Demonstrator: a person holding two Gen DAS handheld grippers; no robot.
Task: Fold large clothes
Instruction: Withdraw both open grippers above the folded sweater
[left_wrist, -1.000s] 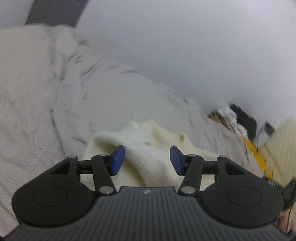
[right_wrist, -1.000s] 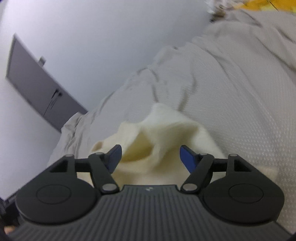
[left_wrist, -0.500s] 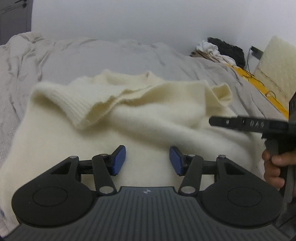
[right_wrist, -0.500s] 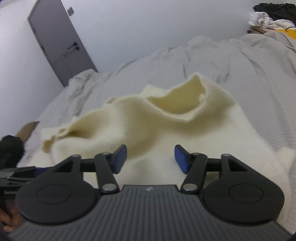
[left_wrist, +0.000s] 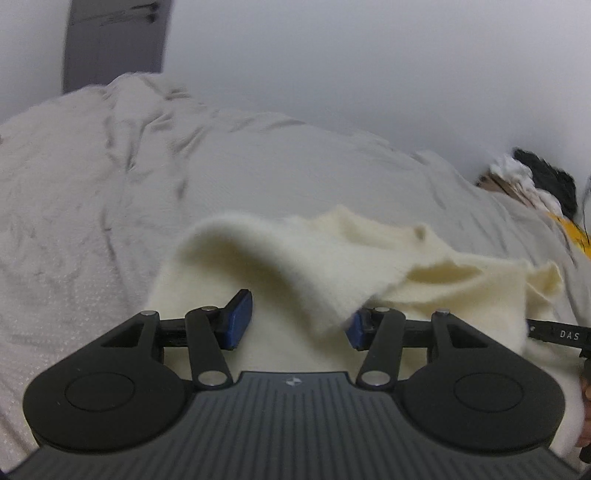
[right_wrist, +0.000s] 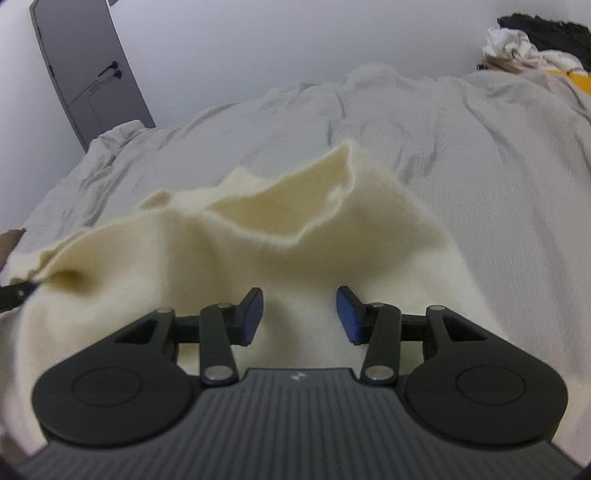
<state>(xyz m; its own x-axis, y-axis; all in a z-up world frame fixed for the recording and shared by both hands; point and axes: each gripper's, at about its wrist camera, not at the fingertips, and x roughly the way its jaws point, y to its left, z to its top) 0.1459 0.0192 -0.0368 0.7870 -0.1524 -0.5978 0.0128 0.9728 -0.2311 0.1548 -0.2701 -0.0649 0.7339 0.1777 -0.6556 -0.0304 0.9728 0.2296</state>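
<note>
Since half a second ago my right gripper (right_wrist: 299, 317) has been closing its jaws, now half spread over the cream sweater (right_wrist: 258, 258) with nothing pinched. My left gripper (left_wrist: 297, 319) has tipped away, its jaws unchanged, spread, with a raised ribbed fold hanging in front of its right pad; I can't tell if it touches. The sweater lies rumpled on the grey bedspread (right_wrist: 480, 155). Beyond stand the grey door (right_wrist: 88, 70) and a clothes pile (right_wrist: 528, 44).

A bedroom in a home — big bed (right_wrist: 480, 155) w/ rumpled pale-grey cover filling most of both views, plain white wall (right_wrist: 277, 44) behind, grey door (right_wrist: 85, 74) w/ lever handle, heap of clothes (right_wrist: 528, 40) at the far corner.
</note>
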